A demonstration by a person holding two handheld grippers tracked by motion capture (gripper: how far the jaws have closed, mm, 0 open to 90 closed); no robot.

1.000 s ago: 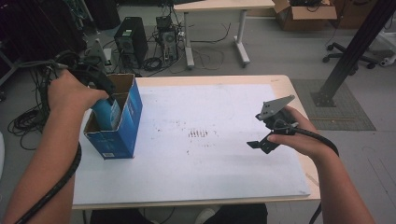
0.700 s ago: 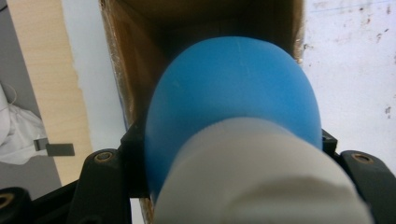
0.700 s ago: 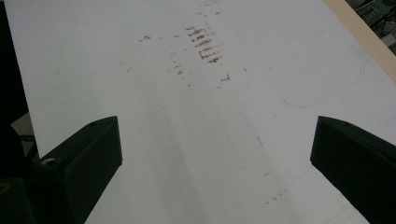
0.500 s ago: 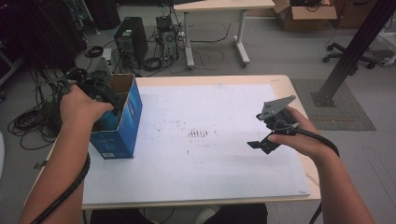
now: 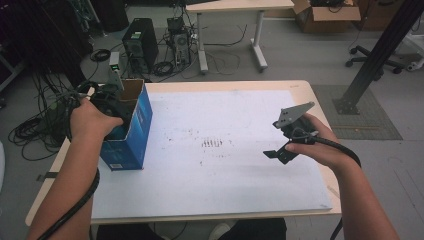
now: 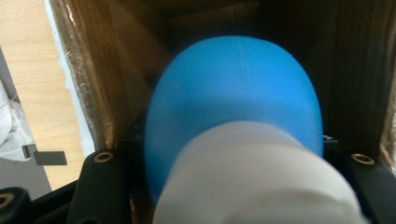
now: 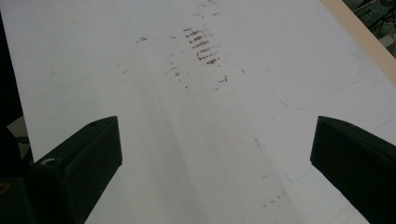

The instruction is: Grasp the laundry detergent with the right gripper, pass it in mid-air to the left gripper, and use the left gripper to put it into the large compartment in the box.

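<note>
My left tongs (image 5: 117, 102) are down in the open top of the blue carton (image 5: 134, 131), w/ my left hand (image 5: 90, 119) just outside its near-left rim. In the left gripper view the jaws sit either side of a blue rounded object w/ a white neck (image 6: 233, 121), pressed against it; so clamped on it, as far as I can see. The object is inside the carton, brown cardboard walls around it. Can't tell what it is exactly, too close and blurred.

My right tongs (image 5: 280, 150) are well apart from the carton, over the far-right part of the white sheet (image 5: 225, 190), held in my right hand (image 5: 320, 147), jaws pointing toward the carton side. In the right gripper view the jaws stand wide apart w/ nothing between them, only sheet below.

The carton stands upright at the sheet's left edge on the bench (image 5: 310, 90). A patch of brown smudges (image 5: 214, 143) lies on the sheet btw carton and right tongs. Beyond the carton, on the floor: a PC tower (image 5: 140, 45) and tangled cables (image 5: 40, 125).
</note>
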